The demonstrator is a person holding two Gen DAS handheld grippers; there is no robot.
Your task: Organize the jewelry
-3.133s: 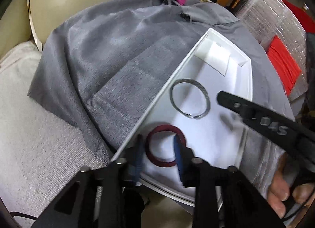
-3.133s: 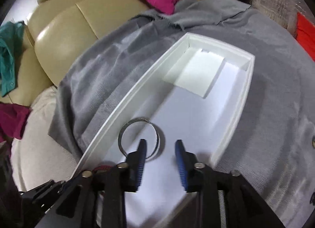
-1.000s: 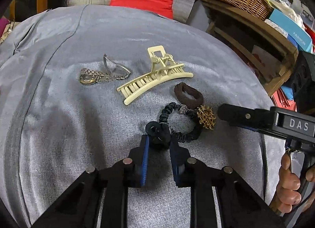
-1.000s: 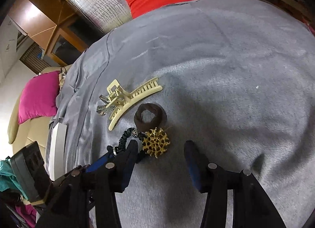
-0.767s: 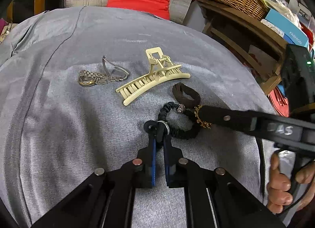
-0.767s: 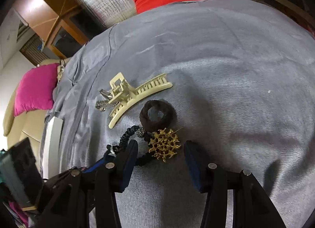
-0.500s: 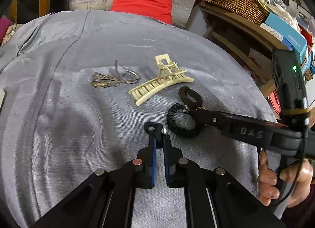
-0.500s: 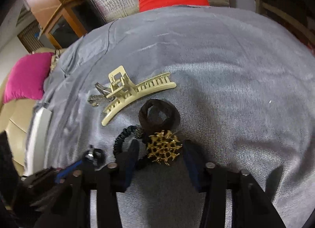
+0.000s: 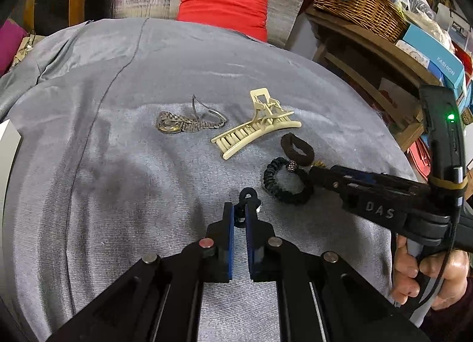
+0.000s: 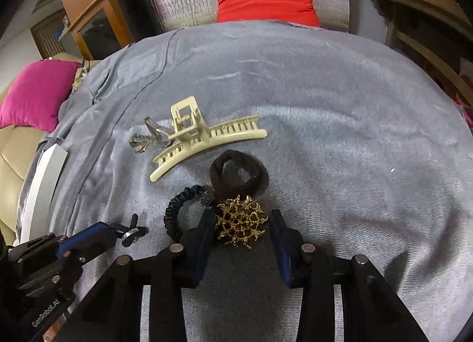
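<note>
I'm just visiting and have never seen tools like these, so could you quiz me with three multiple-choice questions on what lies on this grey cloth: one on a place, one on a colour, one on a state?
1. Where does the brown hair tie lie?
A. Between the cream hair claw and the gold brooch
B. In a wicker basket
C. On the red cushion

2. What colour is the big hair claw?
A. Pink
B. Cream
C. Blue

3. What is the left gripper doing?
A. Standing wide open over bare cloth
B. Clamped on the watch
C. Shut on a small black hair tie

Answers:
1 A: in the right wrist view the brown tie sits just below the claw and just above the brooch.
2 B: it is pale cream in both views.
3 C: its blue pads pinch the small black loop, which sticks out past the tips.
</note>
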